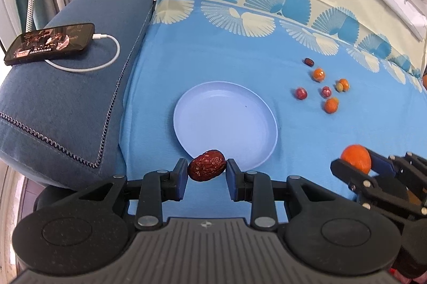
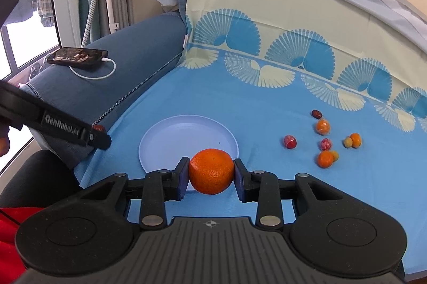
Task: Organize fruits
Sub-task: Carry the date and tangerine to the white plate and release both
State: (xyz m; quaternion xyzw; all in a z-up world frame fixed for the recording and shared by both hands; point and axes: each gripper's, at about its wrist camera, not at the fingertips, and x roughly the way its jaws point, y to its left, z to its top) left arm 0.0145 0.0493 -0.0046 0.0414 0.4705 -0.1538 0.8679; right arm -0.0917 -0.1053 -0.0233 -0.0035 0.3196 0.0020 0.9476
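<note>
My left gripper is shut on a wrinkled red date, held just over the near rim of a pale blue plate on the blue cloth. My right gripper is shut on an orange mandarin above the plate's near rim. The right gripper with the mandarin also shows at the right of the left wrist view. The left gripper shows at the left of the right wrist view. The plate has nothing in it.
Several small fruits lie loose on the cloth right of the plate: small oranges, red ones, a dark date. A phone with a white cable lies on the blue sofa arm at left. The cloth rises up the sofa back behind.
</note>
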